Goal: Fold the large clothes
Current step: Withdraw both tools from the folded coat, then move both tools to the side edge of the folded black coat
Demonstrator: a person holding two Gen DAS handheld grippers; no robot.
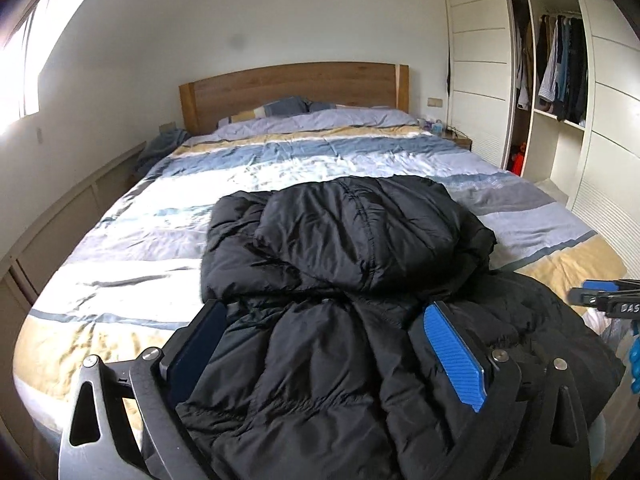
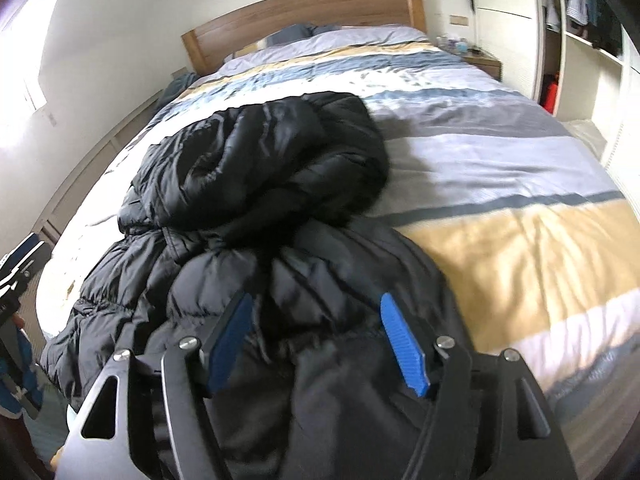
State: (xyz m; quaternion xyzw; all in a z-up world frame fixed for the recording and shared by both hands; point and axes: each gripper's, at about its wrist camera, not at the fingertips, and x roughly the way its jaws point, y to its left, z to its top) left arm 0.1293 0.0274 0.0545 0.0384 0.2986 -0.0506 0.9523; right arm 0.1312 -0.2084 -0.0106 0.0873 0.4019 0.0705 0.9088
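A black puffer jacket (image 1: 340,280) lies on the near end of the bed, its far part folded back over the rest; it also shows in the right wrist view (image 2: 248,184). My left gripper (image 1: 326,320) is open, its blue pads spread wide over the jacket's near part. My right gripper (image 2: 316,316) is open too, with jacket fabric bulging between its fingers. The right gripper also shows at the right edge of the left wrist view (image 1: 604,300).
The bed (image 1: 280,160) has a striped blue, white and yellow cover and a wooden headboard (image 1: 296,88). An open wardrobe (image 1: 560,76) with hanging clothes stands to the right. A nightstand (image 2: 484,64) stands by the headboard. A window (image 1: 24,60) is on the left wall.
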